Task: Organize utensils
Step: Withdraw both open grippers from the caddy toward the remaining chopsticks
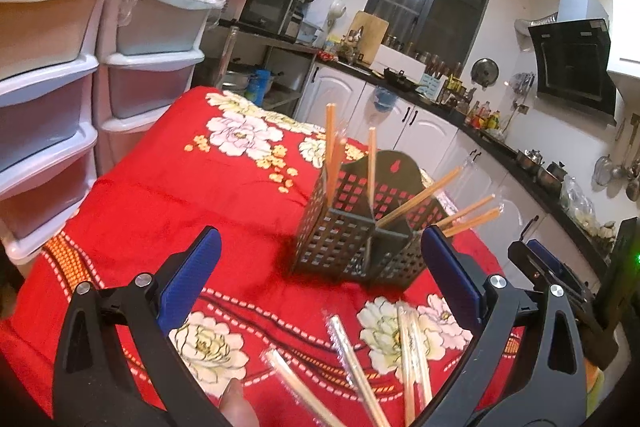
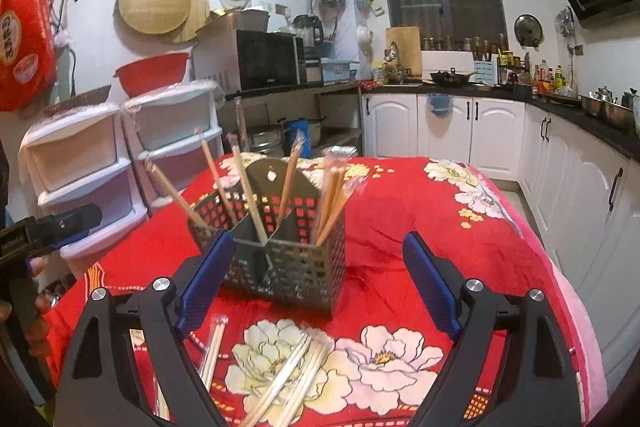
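Both sets of jaws stand wide and hold nothing. Below the right gripper (image 2: 318, 279), wrapped chopsticks (image 2: 296, 367) lie loose on the red floral cloth (image 2: 400, 227), long axes running roughly away from it. The left gripper (image 1: 320, 267) has a few near too, though blurred. Just beyond stands the black holder (image 2: 280, 251), several chopsticks upright inside. The right hand seems nearer.

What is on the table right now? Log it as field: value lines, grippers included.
surface: red floral cloth
holder: dark perforated caddy, upright, divided into compartments
in holder: chopsticks leaning in several compartments
loose: wrapped chopsticks lying on the cloth in front of the caddy
left gripper: open, empty
right gripper: open, empty
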Tool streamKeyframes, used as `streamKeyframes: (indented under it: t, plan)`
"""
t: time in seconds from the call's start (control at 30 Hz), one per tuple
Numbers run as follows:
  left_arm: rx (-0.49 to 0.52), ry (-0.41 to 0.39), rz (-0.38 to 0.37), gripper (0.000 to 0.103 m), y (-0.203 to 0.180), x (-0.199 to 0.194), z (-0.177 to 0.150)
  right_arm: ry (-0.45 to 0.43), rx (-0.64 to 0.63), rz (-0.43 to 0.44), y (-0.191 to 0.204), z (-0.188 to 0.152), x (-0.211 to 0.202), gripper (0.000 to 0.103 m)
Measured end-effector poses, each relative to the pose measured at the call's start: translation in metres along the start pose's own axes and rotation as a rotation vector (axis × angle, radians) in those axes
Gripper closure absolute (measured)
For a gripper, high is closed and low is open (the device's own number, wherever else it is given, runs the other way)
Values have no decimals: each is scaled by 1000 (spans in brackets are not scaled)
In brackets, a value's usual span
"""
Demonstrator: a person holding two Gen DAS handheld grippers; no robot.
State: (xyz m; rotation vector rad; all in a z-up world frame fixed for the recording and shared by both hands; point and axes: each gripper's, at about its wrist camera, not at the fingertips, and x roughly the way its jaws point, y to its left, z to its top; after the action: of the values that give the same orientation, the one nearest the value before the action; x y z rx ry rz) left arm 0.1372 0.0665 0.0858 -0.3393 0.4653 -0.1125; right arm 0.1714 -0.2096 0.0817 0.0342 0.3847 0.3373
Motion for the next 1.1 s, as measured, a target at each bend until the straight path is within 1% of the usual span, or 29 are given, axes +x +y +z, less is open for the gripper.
streamKeyframes:
  t: [0.4, 0.57, 0.8, 0.83, 0.93, 1.0, 1.1]
  plan:
    - [-1, 98, 35, 12, 16, 8, -27, 88, -62, 49, 16, -19, 9, 19]
    - [-8, 153, 38, 12, 22, 14, -42, 154, -73, 78, 21, -30, 19, 20]
    - [4, 225, 25, 12, 22, 21, -63, 243, -74, 117, 26, -47, 33, 35]
    - [5, 232, 23, 12, 21, 22, -65, 253, -73, 117, 26, -49, 34, 36]
    - [7, 256, 10, 17, 19, 25, -74, 271, -74, 118, 27, -54, 36, 39]
    - [6, 280, -1, 18, 18, 27, -80, 286, -75, 123, 27, -57, 38, 43]
    - [6, 310, -1, 24, 16, 31, -88, 315, -75, 136, 28, -63, 42, 51]
